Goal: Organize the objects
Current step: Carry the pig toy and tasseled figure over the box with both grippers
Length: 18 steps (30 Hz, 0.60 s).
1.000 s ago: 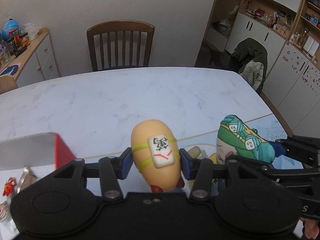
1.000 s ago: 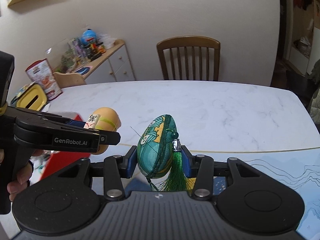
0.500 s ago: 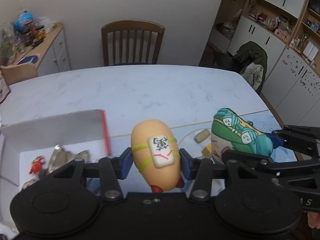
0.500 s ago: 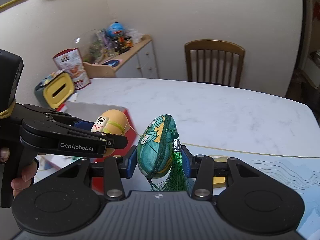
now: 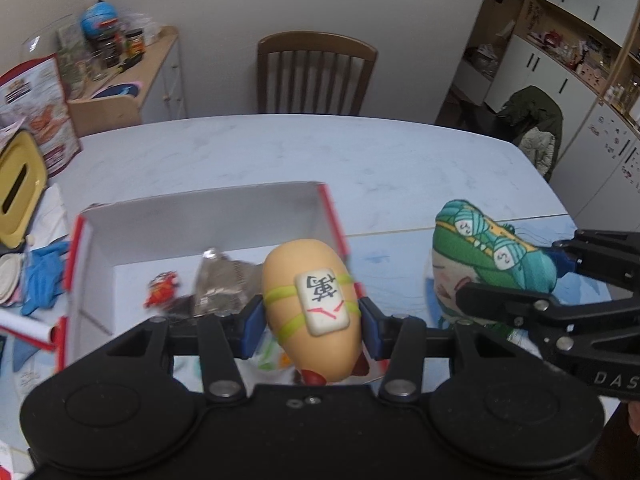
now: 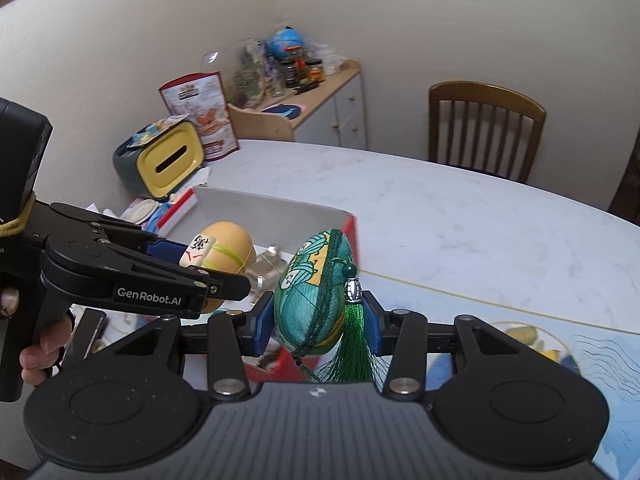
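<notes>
Firmly clamped between the blue pads of the left gripper (image 5: 311, 322) is a tan egg-shaped toy (image 5: 310, 312) — banded with yellow-green cord and carrying a white tile with a dark character and a red mark. The toy sits nose-up between the jaws, over the near right corner of an open box (image 5: 208, 208) with white walls and red edges. Inside the box lie a crumpled silver wrapper (image 5: 224, 284) and a small red figure (image 5: 162, 294), side by side on the white floor.

The right gripper (image 6: 318, 320) has its jaws closed on a green embroidered pouch (image 6: 314, 300), held edge-on, with a green bead, a small metal charm and a green tassel (image 6: 352, 344) hanging down past the right pad. In the right wrist view the pouch hangs just beside the box's red corner, with the left gripper and its toy close on the left — a hand (image 6: 44, 344) wraps that gripper's handle.

The box rests on a pale marbled surface (image 5: 360, 160). To the left of it are blue gloves (image 5: 42, 276), a yellow-fronted container with a slot (image 6: 168, 162) and a printed snack bag (image 6: 200, 112). A wooden chair (image 5: 316, 74) stands at the far edge, and a cluttered sideboard (image 6: 320, 100) is against the wall.
</notes>
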{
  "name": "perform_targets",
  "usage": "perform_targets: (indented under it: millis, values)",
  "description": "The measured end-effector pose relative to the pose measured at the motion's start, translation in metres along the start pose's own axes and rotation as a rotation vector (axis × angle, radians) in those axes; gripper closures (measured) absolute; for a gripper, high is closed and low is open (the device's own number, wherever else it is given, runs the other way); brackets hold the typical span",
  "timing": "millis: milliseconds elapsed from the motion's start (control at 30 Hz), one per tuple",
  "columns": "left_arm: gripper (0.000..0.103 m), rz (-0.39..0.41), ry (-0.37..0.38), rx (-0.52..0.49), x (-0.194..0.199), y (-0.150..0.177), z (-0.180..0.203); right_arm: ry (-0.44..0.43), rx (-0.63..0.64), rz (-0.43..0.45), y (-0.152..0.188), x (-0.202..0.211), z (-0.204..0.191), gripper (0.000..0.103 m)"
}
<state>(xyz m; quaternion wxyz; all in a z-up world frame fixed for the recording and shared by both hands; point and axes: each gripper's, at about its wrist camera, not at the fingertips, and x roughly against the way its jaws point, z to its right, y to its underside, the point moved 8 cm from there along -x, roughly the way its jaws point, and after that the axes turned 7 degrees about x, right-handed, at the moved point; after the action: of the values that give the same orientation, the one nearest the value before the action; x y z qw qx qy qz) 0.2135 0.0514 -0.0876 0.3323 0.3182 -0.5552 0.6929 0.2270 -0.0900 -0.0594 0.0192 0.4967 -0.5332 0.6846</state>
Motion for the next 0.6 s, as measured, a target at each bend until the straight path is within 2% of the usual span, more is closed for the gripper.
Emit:
perform_targets:
  millis: [200,600]
  values:
    - [0.056,-0.007,-0.032,0.024,0.002,0.001,-0.041,-0.018,0.026,0.002,-0.016,-0.02,-0.033,0.059]
    - [0.056,-0.068,-0.104,0.052,-0.022,0.013,-0.111,-0.048,0.062,-0.011,-0.032,-0.08,-0.088,0.059]
